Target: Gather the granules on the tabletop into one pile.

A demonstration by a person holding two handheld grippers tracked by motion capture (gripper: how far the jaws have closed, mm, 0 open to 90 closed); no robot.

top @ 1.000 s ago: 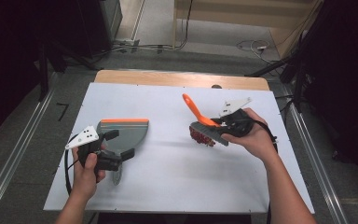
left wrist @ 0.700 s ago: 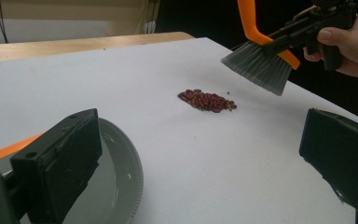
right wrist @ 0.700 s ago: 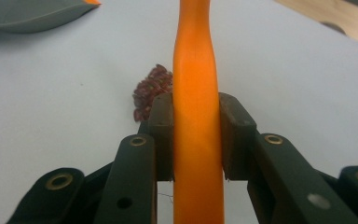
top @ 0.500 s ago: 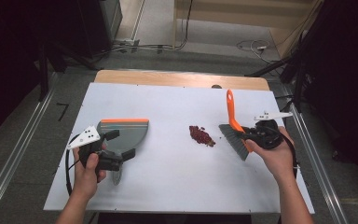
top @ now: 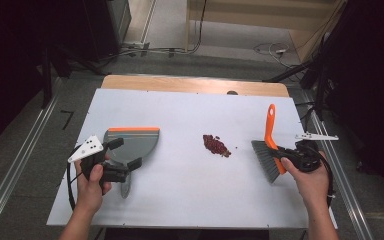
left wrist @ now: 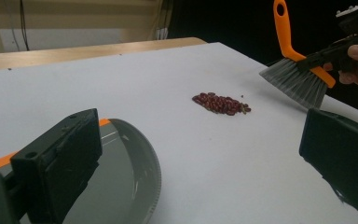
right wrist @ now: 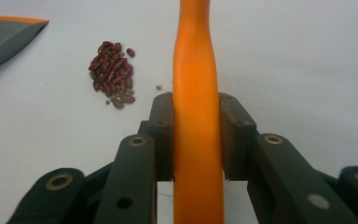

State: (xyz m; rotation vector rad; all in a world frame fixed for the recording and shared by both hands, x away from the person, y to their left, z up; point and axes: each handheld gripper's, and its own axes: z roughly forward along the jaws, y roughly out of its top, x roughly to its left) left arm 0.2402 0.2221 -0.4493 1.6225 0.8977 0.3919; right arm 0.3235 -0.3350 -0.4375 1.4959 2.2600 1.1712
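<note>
Bright even light on the white table [top: 180,200], dark surroundings, soft blur in close-ups

Desk [top: 190,200]: matt white sheet over a pale wood top. Dustpan [top: 132,145]: smooth grey plastic, slight sheen, orange lip. Brush [top: 269,150]: glossy orange plastic handle, grey bristles. Beans [top: 216,145]: dark red, glossy. Tongs [right wrist: 196,140]: matt black plastic.
</note>
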